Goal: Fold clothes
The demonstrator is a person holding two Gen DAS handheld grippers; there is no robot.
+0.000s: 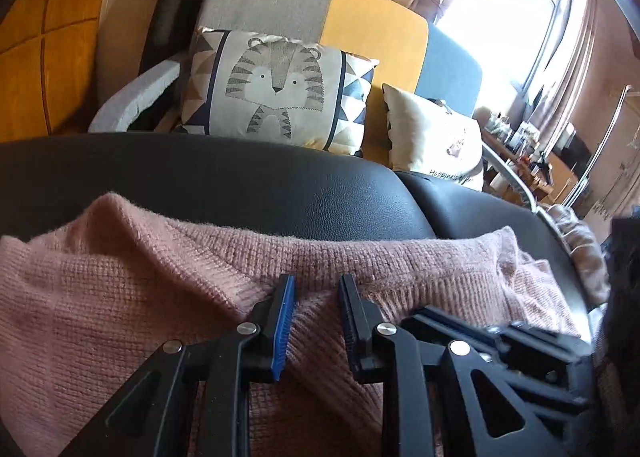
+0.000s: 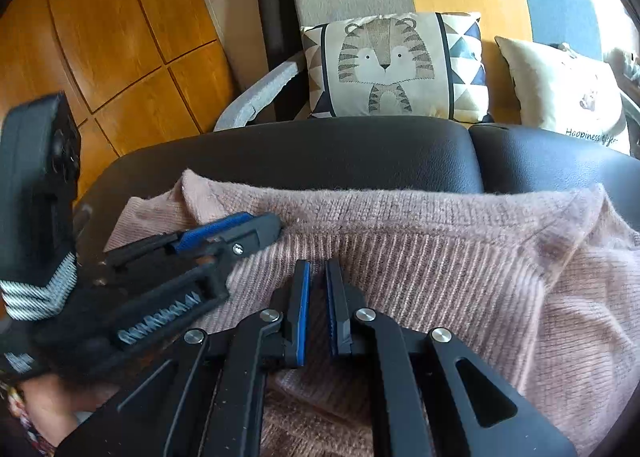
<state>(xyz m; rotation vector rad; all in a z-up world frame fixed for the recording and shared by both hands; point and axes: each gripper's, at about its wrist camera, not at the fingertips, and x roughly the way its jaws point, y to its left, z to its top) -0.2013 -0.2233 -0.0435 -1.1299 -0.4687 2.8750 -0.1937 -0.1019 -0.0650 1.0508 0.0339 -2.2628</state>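
Right claw (image 2: 317,277) slightly open over sweater (image 2: 460,249)

The cream cushion (image 2: 568,97) bears the printed word "Happiness", followed by a word cut off

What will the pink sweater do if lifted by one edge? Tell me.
The sweater is soft knit lying in folds, so it likely droops and hangs limp. Its fuzzy ribbed surface probably grips well rather than slipping. Bunched layers may unfold.

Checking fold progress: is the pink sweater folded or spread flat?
Partly folded: the pink sweater lies doubled over itself in rumpled layers on the black leather seat.
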